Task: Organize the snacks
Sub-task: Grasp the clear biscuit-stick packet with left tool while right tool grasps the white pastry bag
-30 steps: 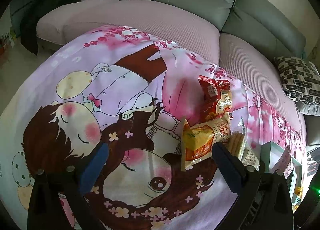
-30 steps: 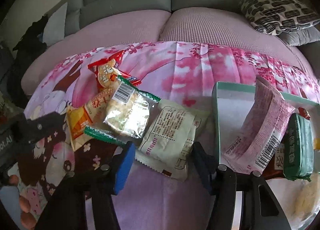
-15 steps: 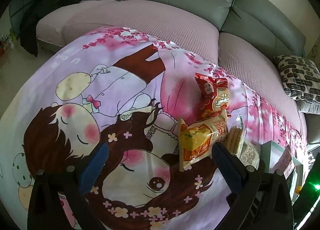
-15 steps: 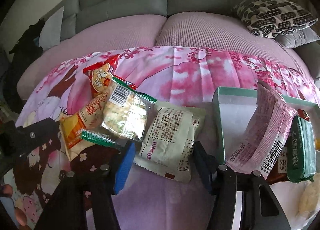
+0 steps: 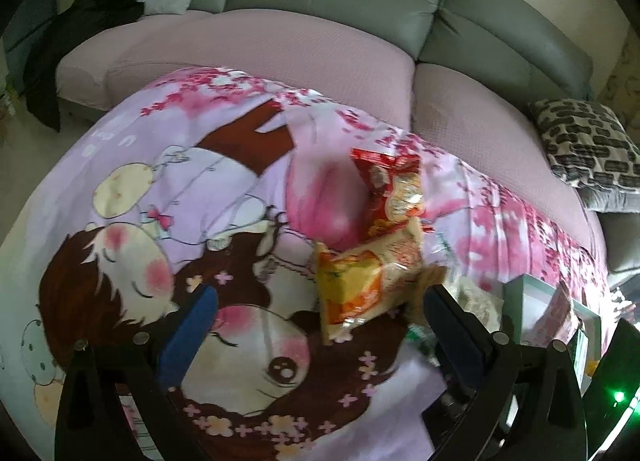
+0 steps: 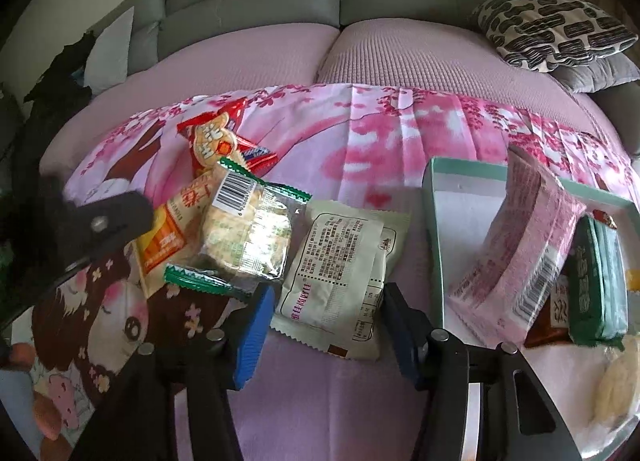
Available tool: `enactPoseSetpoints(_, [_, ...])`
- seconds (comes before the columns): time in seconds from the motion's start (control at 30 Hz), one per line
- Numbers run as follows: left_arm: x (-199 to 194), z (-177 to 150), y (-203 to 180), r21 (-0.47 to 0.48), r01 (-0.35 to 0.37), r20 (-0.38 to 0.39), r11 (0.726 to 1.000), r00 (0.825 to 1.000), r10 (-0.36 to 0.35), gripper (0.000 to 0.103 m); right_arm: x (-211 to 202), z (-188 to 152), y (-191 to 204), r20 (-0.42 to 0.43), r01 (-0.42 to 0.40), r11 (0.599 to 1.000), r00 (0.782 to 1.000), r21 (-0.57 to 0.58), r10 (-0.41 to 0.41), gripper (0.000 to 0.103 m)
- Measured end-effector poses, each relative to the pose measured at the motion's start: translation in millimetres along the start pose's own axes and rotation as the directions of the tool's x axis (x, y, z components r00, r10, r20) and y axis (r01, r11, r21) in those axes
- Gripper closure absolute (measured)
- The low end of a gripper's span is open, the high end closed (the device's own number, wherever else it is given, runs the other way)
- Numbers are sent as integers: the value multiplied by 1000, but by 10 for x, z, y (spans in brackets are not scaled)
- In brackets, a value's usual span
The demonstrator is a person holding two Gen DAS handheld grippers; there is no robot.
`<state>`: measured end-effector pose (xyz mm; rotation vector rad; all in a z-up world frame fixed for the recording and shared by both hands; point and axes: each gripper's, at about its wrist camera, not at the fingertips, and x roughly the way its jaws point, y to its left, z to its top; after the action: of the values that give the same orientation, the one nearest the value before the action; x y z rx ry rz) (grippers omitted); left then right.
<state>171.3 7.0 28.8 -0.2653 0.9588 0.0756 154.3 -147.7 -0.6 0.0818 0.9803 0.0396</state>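
Note:
Several snack packets lie on a pink cartoon cloth. In the right wrist view a pale green packet [image 6: 340,277] lies between the jaws of my open right gripper [image 6: 326,325]. Left of it are a clear cracker packet [image 6: 244,233], a yellow-orange packet [image 6: 168,233] and a red packet [image 6: 216,141]. A teal box [image 6: 436,229] at the right holds a pink packet [image 6: 520,253] and a dark green packet [image 6: 596,277]. My left gripper [image 5: 316,321] is open and empty, just short of the yellow-orange packet [image 5: 360,281] and red packet [image 5: 392,189].
A grey sofa with pink seat cushions [image 6: 280,53] runs behind the cloth. A black-and-white patterned pillow [image 6: 552,25] lies at the right. Dark clothing [image 5: 80,33] sits at the far left. The left gripper's arm [image 6: 80,229] shows in the right wrist view.
My right gripper has moved forward over the pale green packet. My left gripper has edged toward the yellow-orange packet. The packets have not moved.

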Motion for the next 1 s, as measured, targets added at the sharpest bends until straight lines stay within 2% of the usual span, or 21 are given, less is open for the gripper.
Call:
enactPoseSetpoints(0.17, [5, -27, -152, 46, 38, -21, 998, 999, -37, 3, -69, -131, 47, -16, -16, 999, 1000, -39, 16, 45])
enactPoseSetpoints(0.3, [31, -70, -220, 66, 64, -55, 996, 997, -61, 12, -92, -183, 45, -18, -37, 998, 999, -50, 36, 45])
enactPoseSetpoints(0.4, [75, -89, -233, 61, 84, -82, 995, 994, -79, 27, -95, -191, 39, -19, -45, 998, 999, -41, 44, 45])
enactPoseSetpoints(0.53, [107, -97, -266, 55, 128, -102, 990, 987, -122, 31, -78, -183, 25, -23, -52, 998, 998, -34, 51, 45])
enactPoseSetpoints(0.6, [120, -102, -309, 62, 153, -110, 986, 983, -146, 39, -80, -179, 9, -25, -62, 998, 998, -25, 61, 45])
enactPoseSetpoints(0.73, [190, -107, -373, 63, 180, -122, 982, 978, -172, 42, -64, -169, -4, -26, -70, 997, 997, -22, 69, 45])
enactPoseSetpoints(0.87, [339, -132, -377, 32, 224, -162, 974, 963, -217, 52, -58, -172, 1, -26, -69, 997, 997, -22, 69, 45])
enactPoseSetpoints(1.0, [400, -124, -347, 14, 238, -169, 971, 958, -232, 52, -53, -171, 8, -26, -68, 997, 997, -24, 68, 46])
